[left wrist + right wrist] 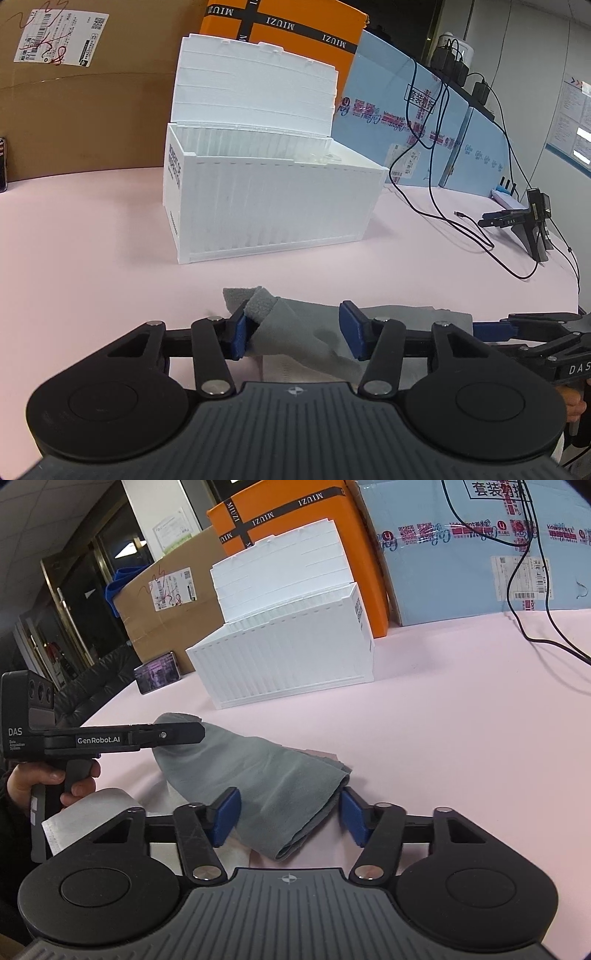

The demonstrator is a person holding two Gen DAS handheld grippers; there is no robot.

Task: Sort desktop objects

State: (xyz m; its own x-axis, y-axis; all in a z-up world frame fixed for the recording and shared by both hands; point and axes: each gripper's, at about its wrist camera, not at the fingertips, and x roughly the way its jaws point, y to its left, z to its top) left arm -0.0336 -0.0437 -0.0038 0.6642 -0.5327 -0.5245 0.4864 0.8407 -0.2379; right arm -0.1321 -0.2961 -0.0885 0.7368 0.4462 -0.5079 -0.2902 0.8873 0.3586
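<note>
I am viewing a pink tabletop on which a grey cloth is lying loosely folded, near the front edge and well in front of a white ribbed storage box whose hinged lid is standing open. In the left wrist view, the left gripper is sitting with its blue pads spread wide; a raised fold of the cloth is touching the left-hand pad, while the other pad is standing clear of the fabric, so nothing is being clamped. In the right wrist view, the right gripper is likewise standing wide, its two blue pads flanking the near rolled end of the cloth; whether either pad is touching the fabric I cannot tell. From that same view the left gripper is showing side-on, with the far end of the cloth draping over its tip, and a hand is gripping its handle. A white folded item is lying under and beside the cloth. Behind the storage box, an orange MIUZI carton, a brown cardboard box and a light blue taped carton are standing along the back; a phone is leaning against the cardboard, and black cables are trailing across the table at right.
</note>
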